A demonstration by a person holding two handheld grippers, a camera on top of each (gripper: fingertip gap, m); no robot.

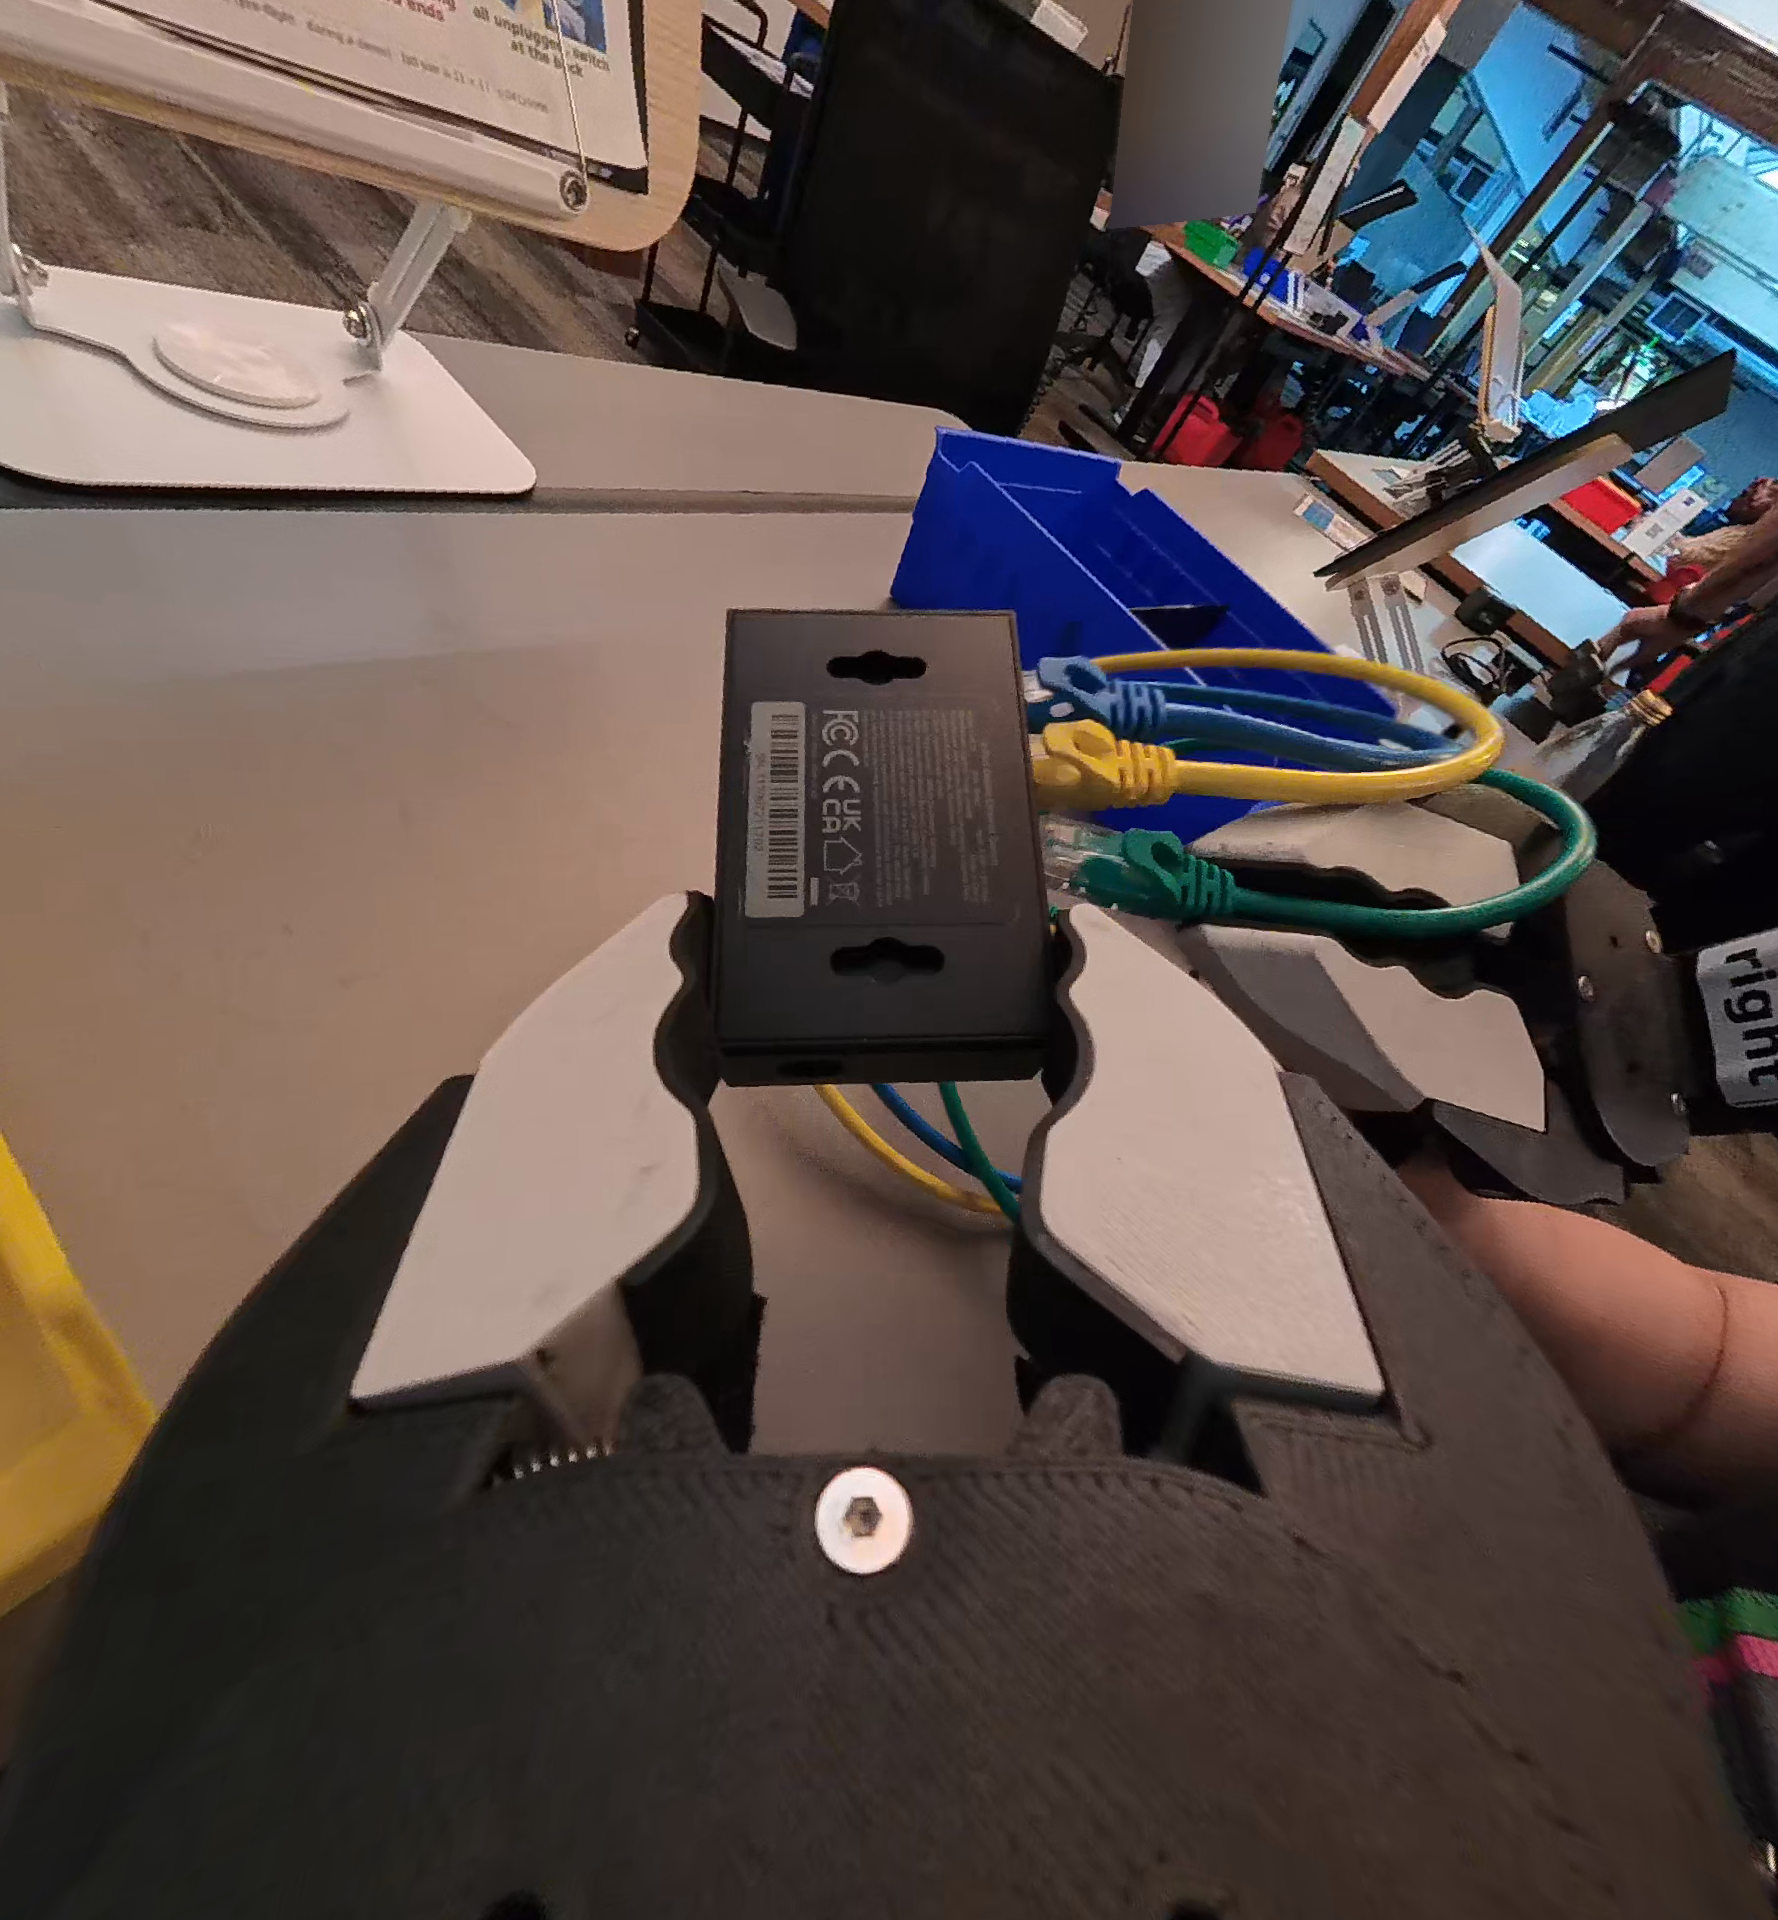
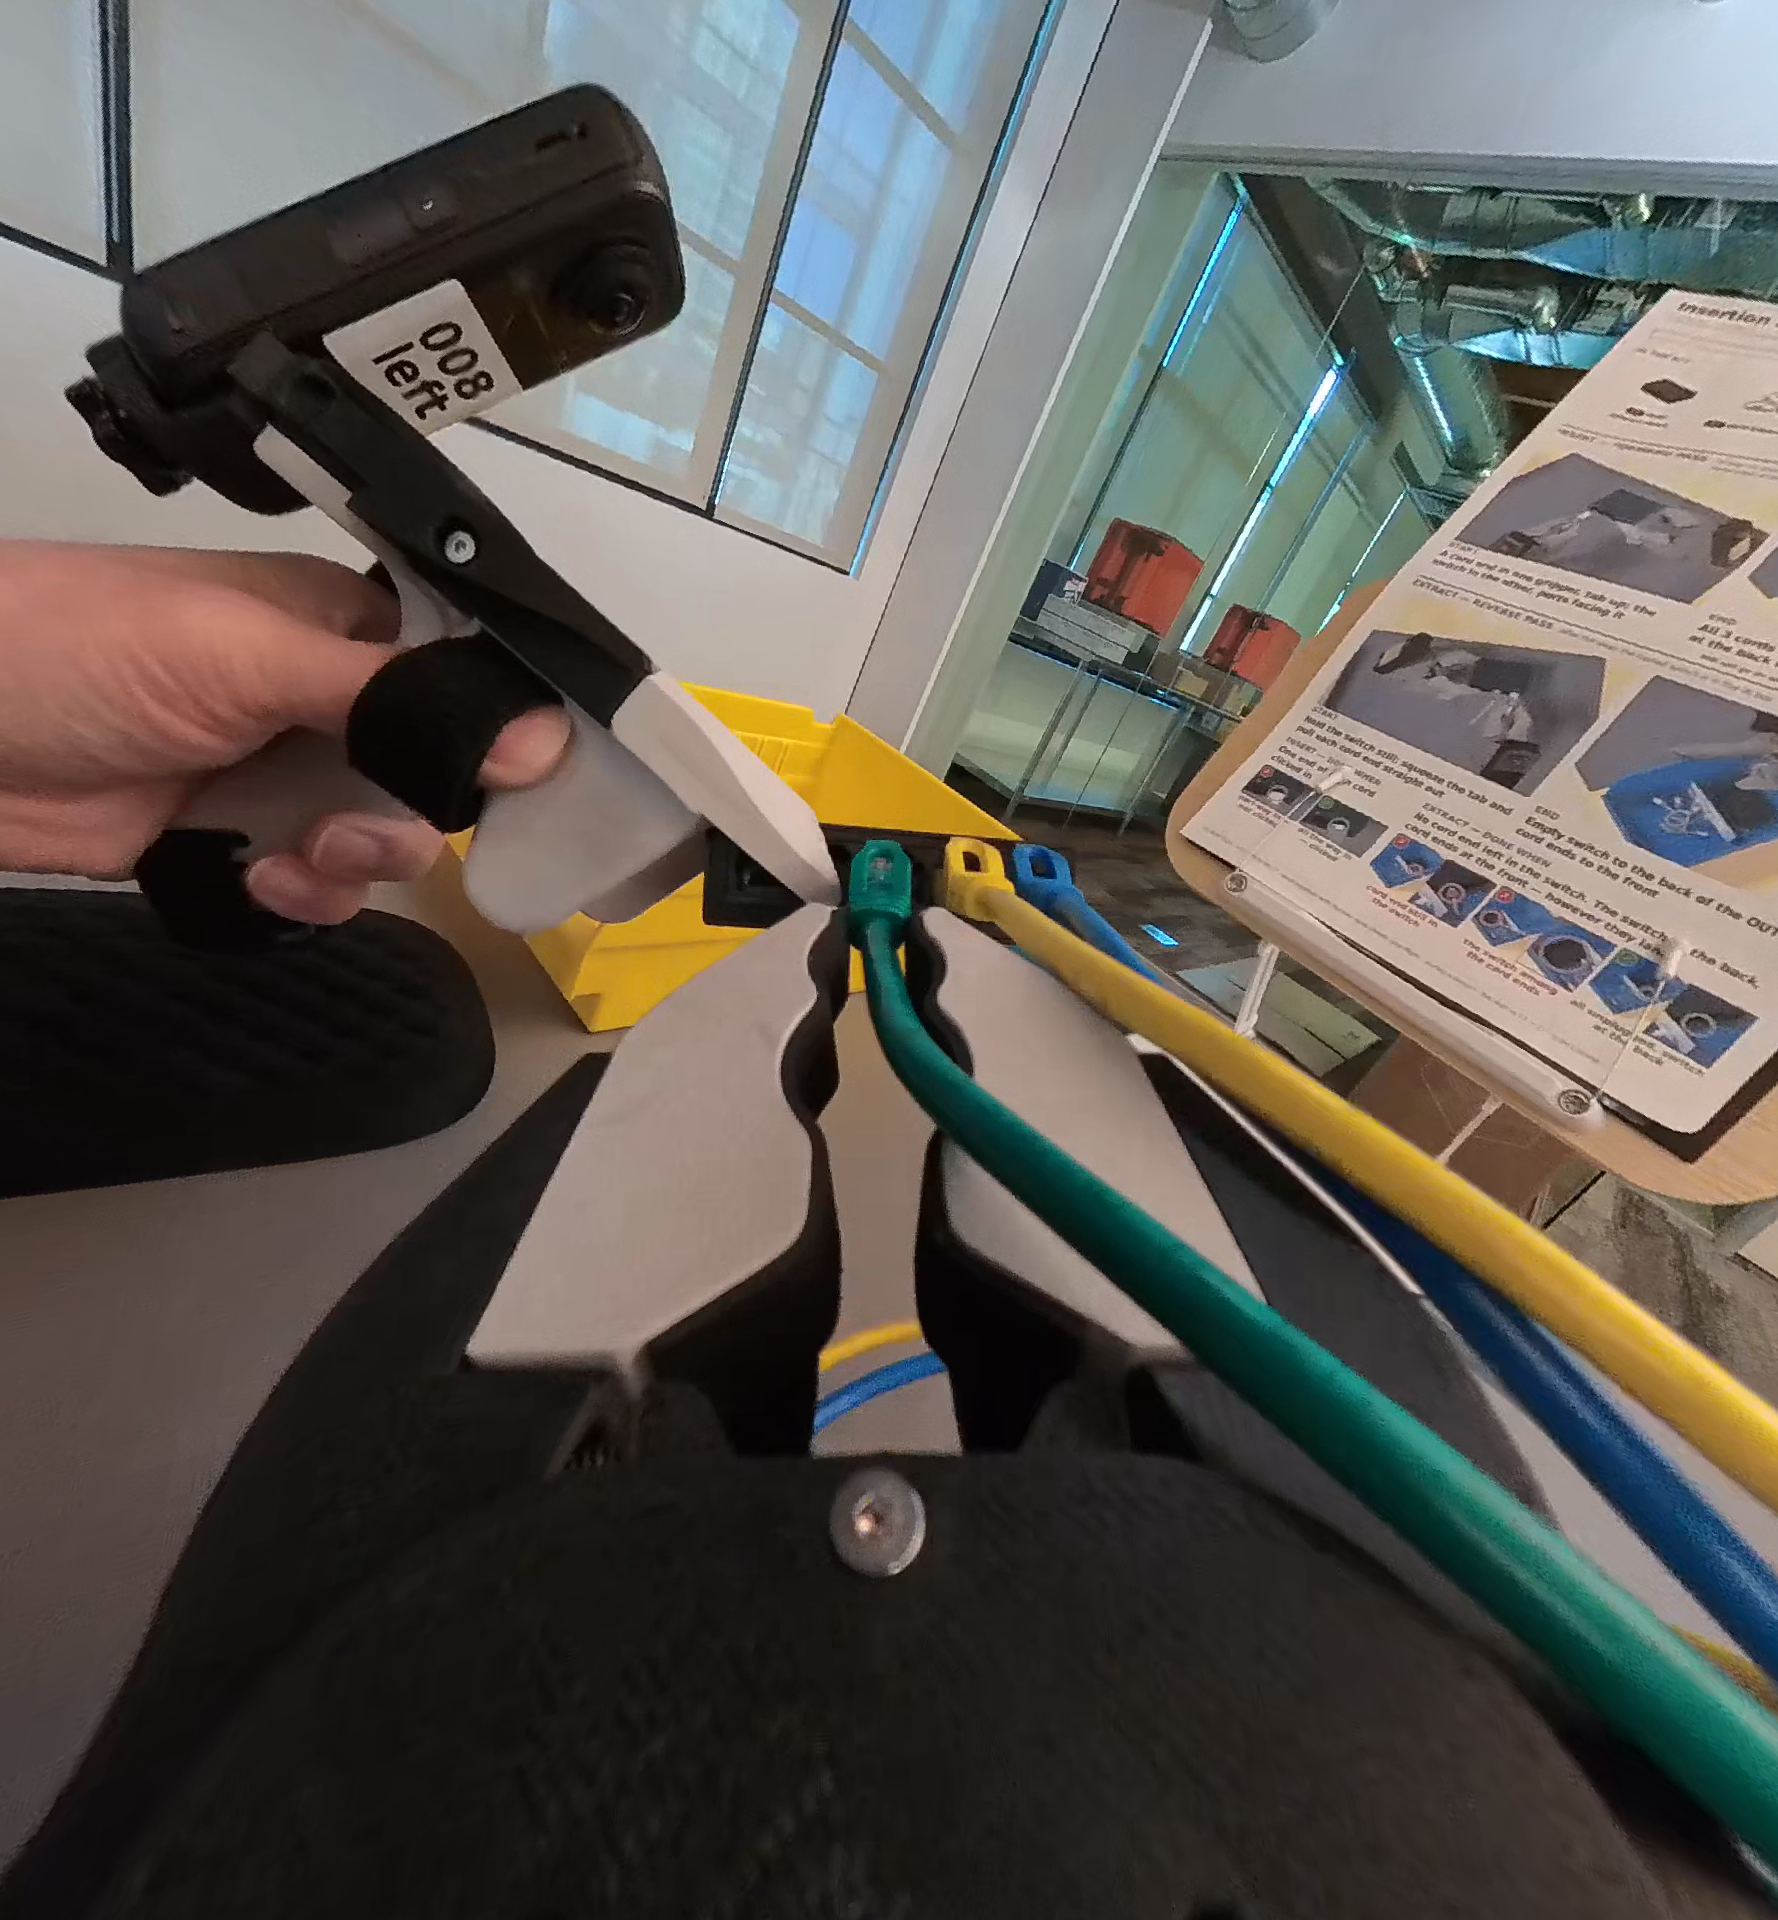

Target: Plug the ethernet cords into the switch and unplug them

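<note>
The switch (image 1: 874, 831), a light rigid box, is clamped between the left gripper (image 1: 869, 997) jaws, while the right gripper (image 2: 880, 935) jaws pinch the flexible green cord (image 2: 968, 1081) just behind its plug, the proper hold.

Light: bright, even daylight | shadows: soft | distortion: strong fisheye bending at edges | blur: near foreground soft

Left wrist view: we look forward and down along the left gripper (image 1: 869, 940), close on the switch (image 1: 874, 831), its underside facing us; table (image 1: 293, 727) beyond, blue bin (image 1: 1072, 551) at 1 o'clock.

Right wrist view: we look low and level along the right gripper (image 2: 874, 935), close on the switch's (image 2: 750, 883) port side at 12 o'clock; instruction board (image 2: 1550, 727) at 2 o'clock.

Shared: switch, three cords (image 1: 1280, 769), and both grippers.
</note>
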